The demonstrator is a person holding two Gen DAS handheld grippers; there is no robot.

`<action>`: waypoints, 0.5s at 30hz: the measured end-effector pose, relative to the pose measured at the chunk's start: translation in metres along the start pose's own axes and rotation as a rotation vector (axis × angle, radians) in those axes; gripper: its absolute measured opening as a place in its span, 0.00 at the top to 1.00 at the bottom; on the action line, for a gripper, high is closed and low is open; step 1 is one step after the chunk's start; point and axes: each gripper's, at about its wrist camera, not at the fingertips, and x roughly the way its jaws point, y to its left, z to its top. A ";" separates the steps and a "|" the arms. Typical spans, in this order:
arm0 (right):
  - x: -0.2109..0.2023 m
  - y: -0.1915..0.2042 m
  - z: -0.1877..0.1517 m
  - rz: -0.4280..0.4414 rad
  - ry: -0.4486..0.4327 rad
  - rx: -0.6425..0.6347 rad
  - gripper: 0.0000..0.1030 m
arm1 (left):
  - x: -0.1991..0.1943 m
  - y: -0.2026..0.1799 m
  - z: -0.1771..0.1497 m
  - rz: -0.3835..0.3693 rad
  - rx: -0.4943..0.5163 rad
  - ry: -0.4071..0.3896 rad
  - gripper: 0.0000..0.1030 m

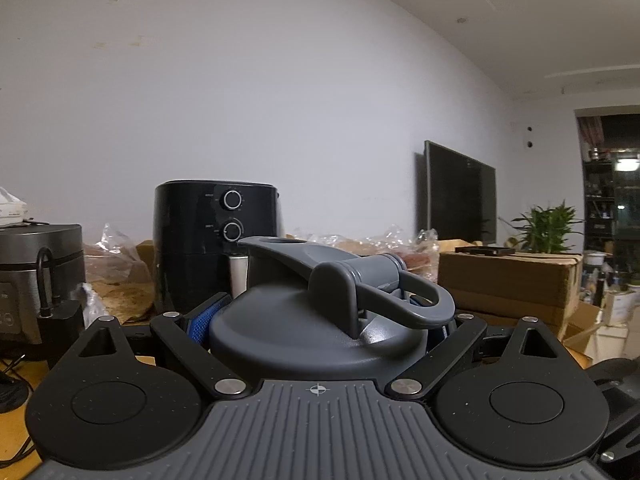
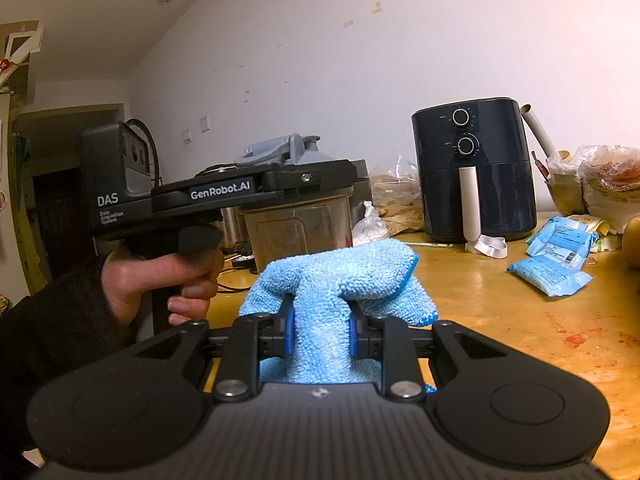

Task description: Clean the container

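Plainly, the scene: a wooden table with an air fryer at the back and blue packets lying to the right.
Container: a clear jug with a grey lid, held up off the table, left of the air fryer in the right wrist view; its walls looked smeared inside.
Left claw: the left gripper was clamped around the jug just under the lid, held level by the person's hand.
Right claw: the right gripper was nearly closed, pinching a blue cloth between its pads, apart from the jug.
Lid: closed, as far as could be seen, so the inside looked out of reach.
Risk, slip: wiping hard could twist the jug in the left grip.
Risk, cloth: the loose bunched cloth could pull free if it snagged on the lid loop.
Risk, mess: red stains on the table could soil a trailing cloth.
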 end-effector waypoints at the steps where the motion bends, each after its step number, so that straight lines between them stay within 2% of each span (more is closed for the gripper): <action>1: 0.000 0.000 0.000 0.001 0.000 0.000 0.78 | 0.000 0.001 0.000 -0.007 0.000 0.000 0.08; 15: 0.001 0.004 -0.001 0.021 -0.003 -0.005 0.78 | 0.002 0.016 -0.003 -0.144 0.007 -0.010 0.08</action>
